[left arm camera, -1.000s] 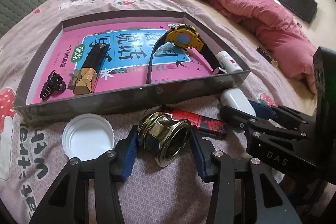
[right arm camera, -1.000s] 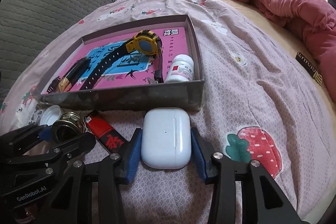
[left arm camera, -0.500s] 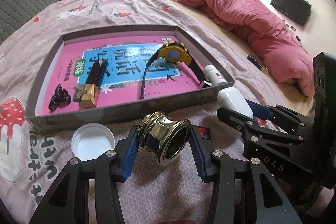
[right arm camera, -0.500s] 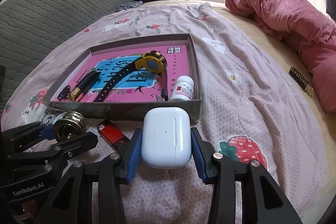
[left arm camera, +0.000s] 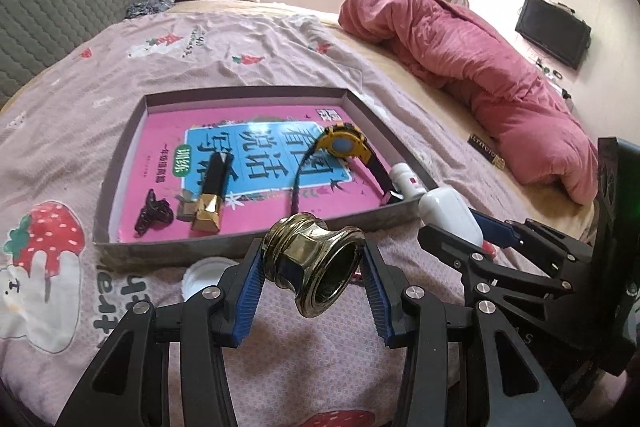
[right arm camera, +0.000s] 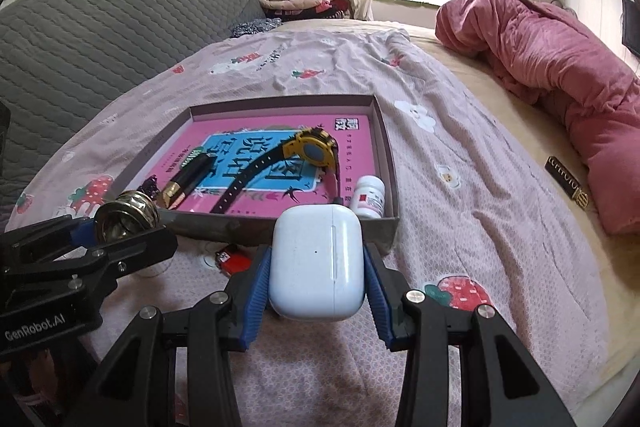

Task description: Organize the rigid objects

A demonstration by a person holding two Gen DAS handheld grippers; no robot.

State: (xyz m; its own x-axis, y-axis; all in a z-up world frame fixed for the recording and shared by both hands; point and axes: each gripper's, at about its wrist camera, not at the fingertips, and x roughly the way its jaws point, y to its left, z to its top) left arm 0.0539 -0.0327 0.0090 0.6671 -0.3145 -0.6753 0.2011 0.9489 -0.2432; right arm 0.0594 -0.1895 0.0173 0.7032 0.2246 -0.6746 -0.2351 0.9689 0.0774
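Both grippers have lifted their loads off the bedspread [left arm camera: 248,39] since a second ago. The left gripper [left arm camera: 313,269] has its blue pads clamped on a brass fitting [left arm camera: 316,263], now carried above the tray's near wall [left arm camera: 176,247] rather than resting on the bedspread; the right gripper [right arm camera: 316,269] pinches a white earbuds case [right arm camera: 318,263] the same way, raised in front of the tray's near right corner. Neither item is over the tray floor yet, so judged mid-transfer: pick done, placement pending. Already in the tray [right arm camera: 386,147] on the pink book: yellow watch [left arm camera: 344,145], black-gold lipstick [left arm camera: 212,195], black hair claw [left arm camera: 154,215], white pill bottle [right arm camera: 370,195] in the near right corner. Not yet collected on the bedspread by the tray's near wall: white bottle cap [left arm camera: 200,277], red lighter [right arm camera: 232,261]. Free floor is left-centre; the right corner is crowded.
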